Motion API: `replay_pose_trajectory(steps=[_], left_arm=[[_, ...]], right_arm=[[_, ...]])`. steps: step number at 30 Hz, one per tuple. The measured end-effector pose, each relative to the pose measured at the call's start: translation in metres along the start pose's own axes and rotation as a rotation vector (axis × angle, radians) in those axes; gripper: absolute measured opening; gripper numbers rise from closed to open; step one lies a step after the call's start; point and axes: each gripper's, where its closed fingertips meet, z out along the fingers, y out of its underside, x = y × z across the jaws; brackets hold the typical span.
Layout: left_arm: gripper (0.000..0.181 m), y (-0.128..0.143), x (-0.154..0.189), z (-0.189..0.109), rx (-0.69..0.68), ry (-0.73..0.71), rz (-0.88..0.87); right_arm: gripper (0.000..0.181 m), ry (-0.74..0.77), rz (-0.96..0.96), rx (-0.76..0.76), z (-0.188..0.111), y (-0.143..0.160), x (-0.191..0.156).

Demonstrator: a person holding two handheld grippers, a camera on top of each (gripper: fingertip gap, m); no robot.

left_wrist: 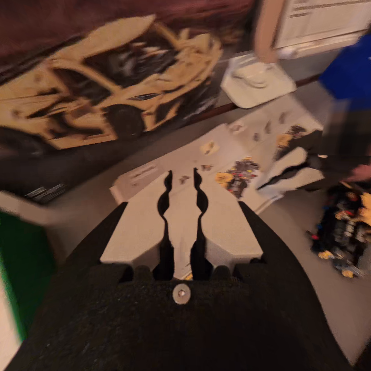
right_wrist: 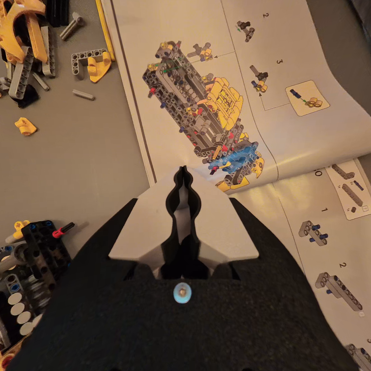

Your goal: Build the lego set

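Right gripper: grey fingers pinched together at the tips, nothing between them, hovering over the lower edge of the open white instruction booklet.
Left gripper: fingers parted, empty, pointed at the same booklet; view badly blurred.
Step in hand: apparently reading the page, no part chosen yet. Better to match the pictured sub-step first, then part the right fingers and take one small piece squarely.
Task's thing: half-built black, grey and yellow lego chassis just left of the booklet, near the right gripper's body.
Loose parts: grey L-shaped beam, yellow curved panel, small yellow connector, grey pin, all left of the booklet.
Beyond: dark set box with tan car picture behind the booklet.
In the way: crowded parts pile, easy to nudge.
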Motion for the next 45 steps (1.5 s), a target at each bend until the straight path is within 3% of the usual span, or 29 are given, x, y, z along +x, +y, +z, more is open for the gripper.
replay_pose_trajectory(steps=[2, 5, 8, 11, 14, 18, 22, 26, 29, 32, 35, 38, 40, 45], left_arm=[[0.002, 0.019, 0.027, 0.017, -0.075, 0.051, 0.045], [0.000, 0.088, 0.037, 0.055, -0.320, 0.006, 0.181], [0.000, 0.120, 0.036, 0.069, -0.379, -0.029, 0.175], [0.000, 0.124, 0.032, 0.066, -0.351, -0.042, 0.096], [0.000, 0.124, 0.032, 0.065, -0.322, -0.047, 0.080], [0.000, 0.124, 0.031, 0.064, -0.294, -0.048, 0.032], [0.000, 0.128, 0.028, 0.059, -0.301, -0.059, 0.016], [0.000, 0.129, 0.027, 0.058, -0.286, -0.049, -0.020], [0.000, 0.129, 0.027, 0.057, -0.284, -0.037, -0.031], [0.000, 0.129, 0.026, 0.057, -0.278, -0.037, -0.035], [0.000, 0.128, 0.026, 0.057, -0.272, -0.038, -0.037], [0.000, 0.128, 0.026, 0.057, -0.281, -0.029, -0.039], [0.000, 0.128, 0.025, 0.057, -0.278, -0.023, -0.051], [0.000, 0.131, 0.020, 0.051, -0.262, -0.003, -0.092]], right_arm=[[0.000, -0.016, 0.023, 0.006, 0.000, -0.001, 0.000], [0.000, -0.058, 0.058, 0.022, -0.001, -0.004, -0.002], [0.000, -0.178, 0.075, 0.089, -0.011, -0.017, -0.009], [0.000, -0.110, 0.130, 0.264, -0.031, -0.042, 0.030], [0.000, 0.101, 0.154, 0.319, -0.033, -0.037, 0.096], [0.000, 0.157, 0.082, 0.304, -0.015, -0.030, 0.113], [0.000, 0.199, -0.037, 0.208, 0.000, -0.022, 0.110], [0.000, 0.164, -0.014, 0.213, 0.001, -0.023, 0.110], [0.000, 0.107, 0.067, 0.328, -0.012, -0.033, 0.110], [0.000, -0.041, 0.042, 0.438, -0.029, -0.041, 0.086], [0.000, -0.175, -0.050, 0.342, -0.032, -0.026, 0.039], [0.000, -0.179, -0.146, 0.269, -0.028, -0.017, 0.016], [0.000, -0.184, -0.153, 0.189, -0.018, -0.004, 0.012], [0.000, -0.142, -0.180, 0.204, -0.011, 0.003, 0.014]])
